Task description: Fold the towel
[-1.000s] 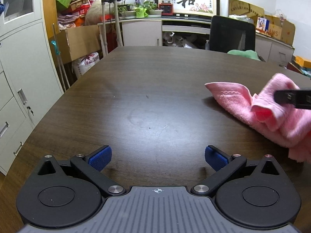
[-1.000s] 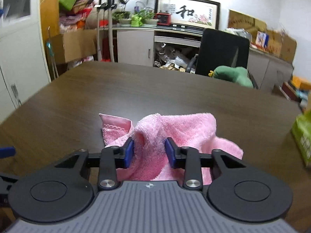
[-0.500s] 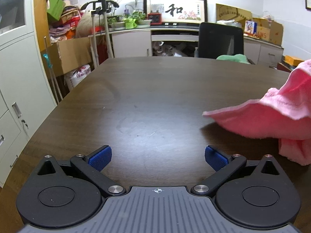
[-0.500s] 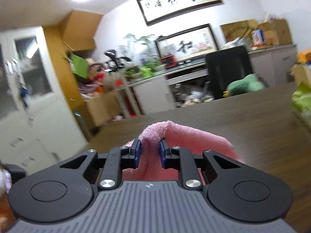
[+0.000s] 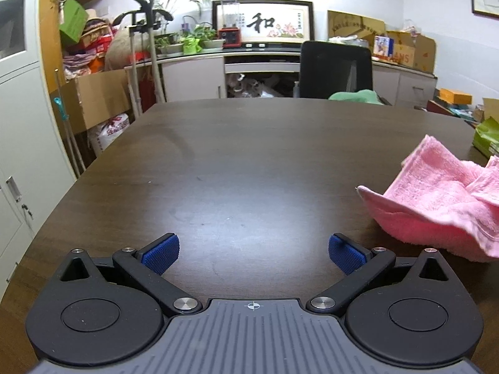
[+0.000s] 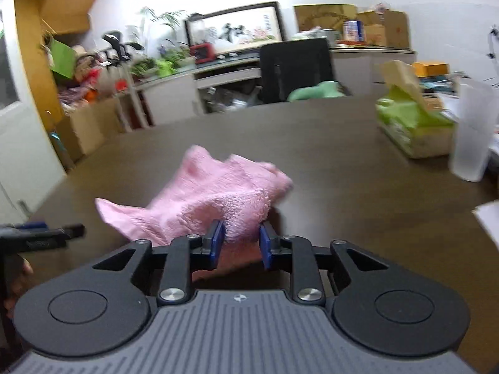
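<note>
Cluttered office, dark tabletop [image 5: 249,162]. Pink towel [image 6: 212,199] bunched toward the right edge, soft and limp; I'd take it by a corner. My right claw [image 6: 240,241] pinches a fold; left claw [image 5: 252,254] spread, holding nothing. Only the right view shows that pinch.

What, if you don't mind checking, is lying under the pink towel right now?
Only the dark table shows around the pink towel. The right gripper pinches its near edge; anything beneath the crumpled cloth is hidden.
</note>
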`<state>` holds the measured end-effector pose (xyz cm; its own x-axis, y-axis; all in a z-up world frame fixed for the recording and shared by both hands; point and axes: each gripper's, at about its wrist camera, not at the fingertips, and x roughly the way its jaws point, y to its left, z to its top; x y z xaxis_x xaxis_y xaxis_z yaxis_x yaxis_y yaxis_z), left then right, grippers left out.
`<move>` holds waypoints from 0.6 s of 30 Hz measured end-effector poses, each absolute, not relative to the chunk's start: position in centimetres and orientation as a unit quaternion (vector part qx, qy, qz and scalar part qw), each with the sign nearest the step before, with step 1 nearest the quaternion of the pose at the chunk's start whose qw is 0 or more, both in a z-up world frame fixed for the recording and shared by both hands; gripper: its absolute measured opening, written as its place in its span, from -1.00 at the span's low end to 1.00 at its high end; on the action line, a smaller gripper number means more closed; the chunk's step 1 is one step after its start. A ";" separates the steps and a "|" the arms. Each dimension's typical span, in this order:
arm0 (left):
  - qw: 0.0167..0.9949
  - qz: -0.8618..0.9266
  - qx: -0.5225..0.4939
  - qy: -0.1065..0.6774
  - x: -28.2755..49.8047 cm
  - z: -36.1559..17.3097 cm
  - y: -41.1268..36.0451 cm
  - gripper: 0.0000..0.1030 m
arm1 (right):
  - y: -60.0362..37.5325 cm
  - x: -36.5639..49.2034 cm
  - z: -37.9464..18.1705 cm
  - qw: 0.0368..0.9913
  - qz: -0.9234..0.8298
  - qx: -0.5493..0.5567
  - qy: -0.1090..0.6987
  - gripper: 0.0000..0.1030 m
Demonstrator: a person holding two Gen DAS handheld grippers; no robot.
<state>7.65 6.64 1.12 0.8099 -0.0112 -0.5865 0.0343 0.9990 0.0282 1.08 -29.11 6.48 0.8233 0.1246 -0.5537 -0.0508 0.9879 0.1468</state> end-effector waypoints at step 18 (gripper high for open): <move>0.940 -0.027 -0.031 0.338 8.4 0.1 8.3 1.00 | -16.0 1.6 5.4 0.946 0.057 -0.232 0.219 -0.03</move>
